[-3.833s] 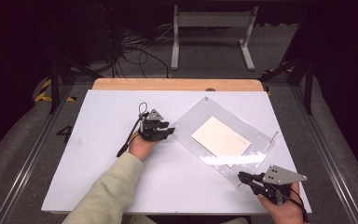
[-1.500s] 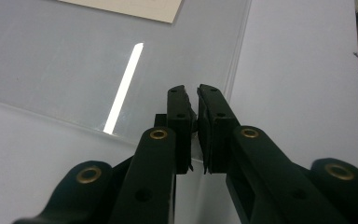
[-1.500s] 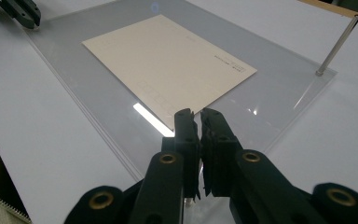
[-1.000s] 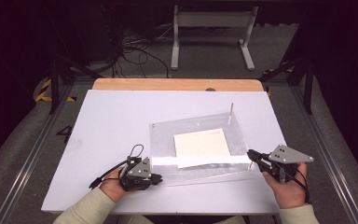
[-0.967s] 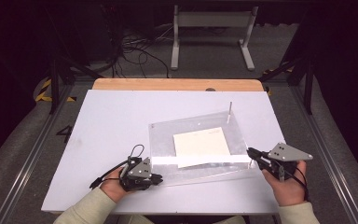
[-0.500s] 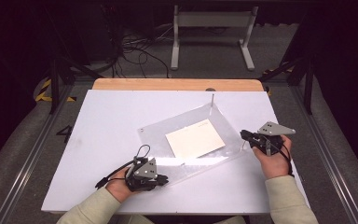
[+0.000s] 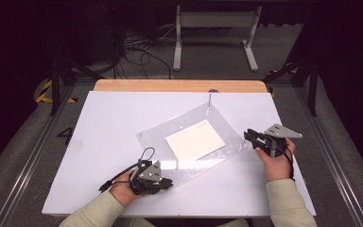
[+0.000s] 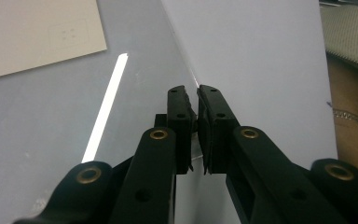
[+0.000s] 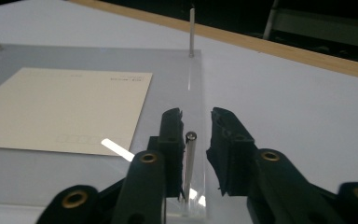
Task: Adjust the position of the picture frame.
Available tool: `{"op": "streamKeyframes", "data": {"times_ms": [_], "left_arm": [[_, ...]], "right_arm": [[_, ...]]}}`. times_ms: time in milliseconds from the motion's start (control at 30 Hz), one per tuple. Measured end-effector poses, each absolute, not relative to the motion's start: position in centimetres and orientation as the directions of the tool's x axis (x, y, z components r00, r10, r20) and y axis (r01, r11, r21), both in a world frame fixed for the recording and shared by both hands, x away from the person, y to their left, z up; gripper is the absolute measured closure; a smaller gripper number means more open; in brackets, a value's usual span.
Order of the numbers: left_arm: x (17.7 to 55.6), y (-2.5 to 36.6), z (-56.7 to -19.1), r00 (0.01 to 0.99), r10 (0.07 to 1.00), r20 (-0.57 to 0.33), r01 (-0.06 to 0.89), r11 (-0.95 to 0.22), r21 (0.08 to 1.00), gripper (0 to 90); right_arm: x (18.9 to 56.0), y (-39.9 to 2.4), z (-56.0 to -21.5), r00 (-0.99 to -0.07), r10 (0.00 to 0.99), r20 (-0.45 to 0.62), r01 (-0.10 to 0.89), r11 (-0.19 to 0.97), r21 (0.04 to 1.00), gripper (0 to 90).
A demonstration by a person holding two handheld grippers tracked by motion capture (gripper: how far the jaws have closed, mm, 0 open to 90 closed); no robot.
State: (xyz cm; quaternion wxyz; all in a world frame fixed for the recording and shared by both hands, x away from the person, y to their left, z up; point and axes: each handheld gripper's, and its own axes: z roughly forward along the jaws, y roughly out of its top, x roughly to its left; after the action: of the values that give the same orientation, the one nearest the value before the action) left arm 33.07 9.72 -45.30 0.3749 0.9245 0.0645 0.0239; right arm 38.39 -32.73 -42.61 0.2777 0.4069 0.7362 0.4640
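Acrylic sheet (image 7: 189, 146) lay flat on the white surface (image 7: 104, 123); we judged it stiff, slick, best taken by edges. Left gripper (image 8: 193, 100) fingers pinched its near corner; right gripper (image 9: 196, 128) fingers, just opening, stood spread around a metal post (image 9: 189, 158).

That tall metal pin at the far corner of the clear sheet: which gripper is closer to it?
Right. The right gripper sits at the clear sheet's right edge, nearer the far pin; the left gripper clamps the sheet's near edge.

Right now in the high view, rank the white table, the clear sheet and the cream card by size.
1. white table
2. clear sheet
3. cream card, lying on the sheet
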Motion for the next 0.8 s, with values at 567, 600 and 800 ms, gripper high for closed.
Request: {"op": "streamKeyframes", "data": {"times_ms": [567,600,800], "left_arm": [[31.4,4.2,-45.3,1.000,0.029,-0.011,0.028,-0.712,0.702,83.8],[31.3,3.6,-45.3,1.000,0.022,-0.010,0.023,-0.712,0.702,83.8],[30.8,0.6,-45.4,1.000,-0.005,-0.008,0.002,-0.705,0.710,83.8]], "right_arm": [[33.3,-34.6,-42.3,-0.565,0.825,-0.002,0.372,0.257,0.892,65.8],[33.3,-34.6,-42.3,-0.565,0.825,-0.002,0.372,0.257,0.892,65.8],[32.7,-34.5,-42.3,-0.577,0.817,0.013,0.378,0.253,0.891,65.6]]}}
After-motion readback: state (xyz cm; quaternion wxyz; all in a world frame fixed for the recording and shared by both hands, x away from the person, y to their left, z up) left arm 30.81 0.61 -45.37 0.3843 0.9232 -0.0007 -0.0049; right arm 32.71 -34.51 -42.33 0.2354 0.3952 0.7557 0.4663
